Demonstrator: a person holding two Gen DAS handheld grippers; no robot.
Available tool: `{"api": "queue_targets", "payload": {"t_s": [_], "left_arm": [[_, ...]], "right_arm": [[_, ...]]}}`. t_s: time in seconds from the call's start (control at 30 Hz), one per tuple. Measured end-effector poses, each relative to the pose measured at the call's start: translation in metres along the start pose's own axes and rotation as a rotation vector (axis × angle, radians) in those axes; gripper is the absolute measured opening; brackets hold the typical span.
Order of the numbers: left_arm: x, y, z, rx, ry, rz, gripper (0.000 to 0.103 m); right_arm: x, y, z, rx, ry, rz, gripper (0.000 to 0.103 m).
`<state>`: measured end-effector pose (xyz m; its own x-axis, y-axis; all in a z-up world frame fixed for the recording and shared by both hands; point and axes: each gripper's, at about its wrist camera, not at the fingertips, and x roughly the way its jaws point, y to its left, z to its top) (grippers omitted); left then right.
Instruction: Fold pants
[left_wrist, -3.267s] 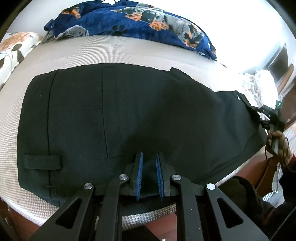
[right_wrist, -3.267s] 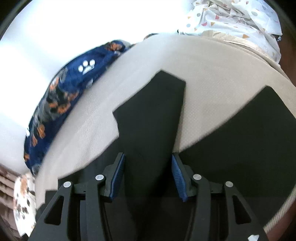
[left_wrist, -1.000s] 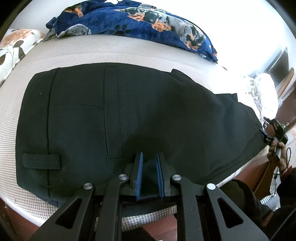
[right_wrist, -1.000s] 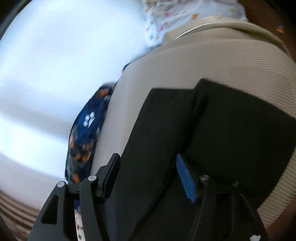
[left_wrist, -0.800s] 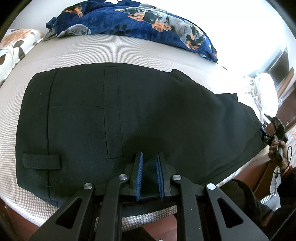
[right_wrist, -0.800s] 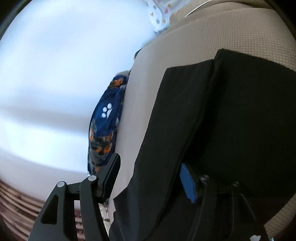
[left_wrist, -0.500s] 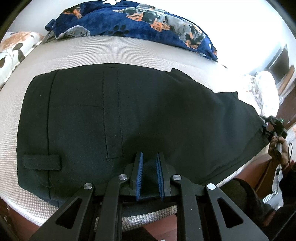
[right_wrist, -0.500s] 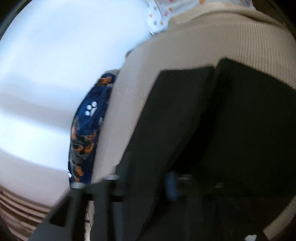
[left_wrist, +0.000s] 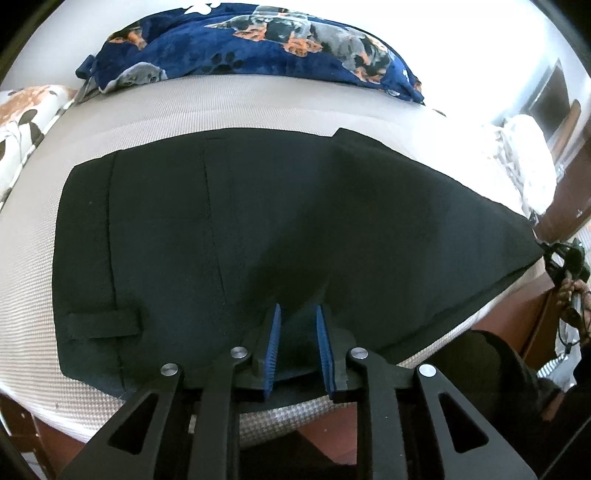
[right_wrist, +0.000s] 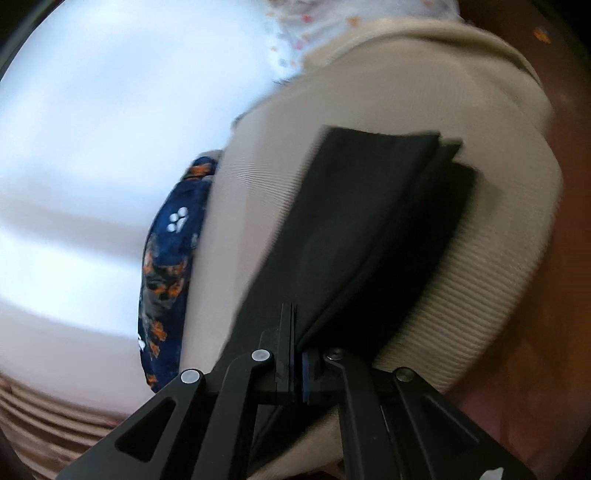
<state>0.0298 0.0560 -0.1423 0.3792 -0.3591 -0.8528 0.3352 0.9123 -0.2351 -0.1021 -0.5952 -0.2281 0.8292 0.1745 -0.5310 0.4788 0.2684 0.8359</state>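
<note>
Black woven pants (left_wrist: 288, 229) lie flat on the beige ribbed mattress (left_wrist: 221, 107). The left gripper (left_wrist: 297, 314) pinches a fabric ridge, jaws opening; the right gripper (right_wrist: 293, 314) is clamped on the hem. A navy dog-print blanket (left_wrist: 258, 44) lies behind.

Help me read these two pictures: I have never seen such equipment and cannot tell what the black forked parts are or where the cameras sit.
No robot is here: a person holds a two-fingered tool in each hand, with a wide-angle camera on each looking along its fingers. The black struts at the bottom of each picture are that tool's own frame.

The left view shows black pants spread on a beige bed, with a dog-print blanket behind. The left tool has a bunch of the pants' near edge between its blue pads, and its jaws are opening. The right tool appears at the pants' far end.

In the blurred right view, the right tool is shut on that end.
</note>
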Motion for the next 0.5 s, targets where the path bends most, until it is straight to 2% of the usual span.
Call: {"api": "queue_targets", "payload": {"t_s": [0.1,0.27,0.33,0.4,0.43,0.5], "left_arm": [[-0.001,0.0,0.0,0.001,-0.002,0.007,0.022],[-0.001,0.002,-0.001,-0.013,-0.008,0.002,0.023],[-0.001,0.002,-0.003,-0.013,-0.013,0.001,0.023],[-0.001,0.002,-0.003,-0.018,-0.016,-0.001,0.023],[-0.001,0.003,-0.003,-0.02,-0.017,-0.004,0.023],[-0.002,0.004,-0.004,-0.023,-0.016,-0.008,0.023]], "right_arm": [[0.004,-0.007,-0.001,0.007,-0.004,0.023,0.004],[0.004,0.005,0.006,-0.039,-0.015,0.053,0.005],[0.004,0.01,0.008,-0.075,-0.019,0.035,0.005],[0.009,-0.002,0.009,-0.063,-0.001,-0.006,0.005],[0.008,-0.011,0.009,-0.03,-0.002,0.027,0.0],[0.008,-0.016,0.009,-0.02,-0.005,0.055,0.0]]}}
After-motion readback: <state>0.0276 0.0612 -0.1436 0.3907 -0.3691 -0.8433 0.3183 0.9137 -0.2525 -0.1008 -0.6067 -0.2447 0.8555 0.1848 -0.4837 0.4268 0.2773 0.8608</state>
